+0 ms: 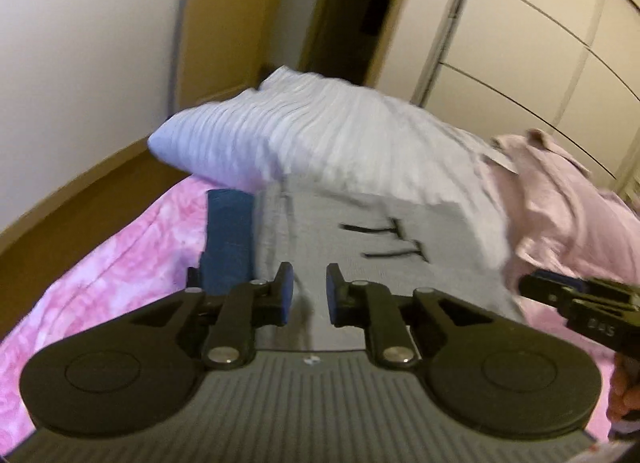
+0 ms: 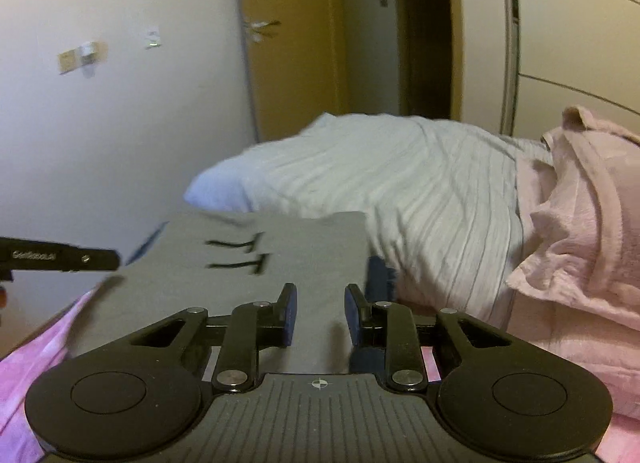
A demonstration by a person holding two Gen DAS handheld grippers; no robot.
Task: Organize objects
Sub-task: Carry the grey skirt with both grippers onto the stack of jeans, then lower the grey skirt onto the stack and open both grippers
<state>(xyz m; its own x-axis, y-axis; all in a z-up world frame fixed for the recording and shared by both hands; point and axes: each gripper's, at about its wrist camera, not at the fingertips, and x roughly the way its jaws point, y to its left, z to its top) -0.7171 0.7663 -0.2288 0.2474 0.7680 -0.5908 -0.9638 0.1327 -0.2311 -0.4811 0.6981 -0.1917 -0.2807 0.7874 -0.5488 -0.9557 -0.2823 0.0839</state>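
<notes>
Under grey cloth [image 2: 280,263], half-hidden blue item [image 2: 380,275]

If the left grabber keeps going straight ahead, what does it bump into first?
Probably the folded grey garment with black marks: the left gripper points across it, jaws slightly apart with nothing gripped. Beyond lies the striped pillow. Depth is hard to judge here.

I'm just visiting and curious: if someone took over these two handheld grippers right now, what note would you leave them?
Left gripper: jaws narrow, near edge of grey drawstring garment between them; grip unclear.
Right gripper: same.
Blue folded cloth lies beside the grey one; striped pillow behind; pink garment at right.
Done: grey garment looks folded.
To do: likely place it, sort the rest.
</notes>
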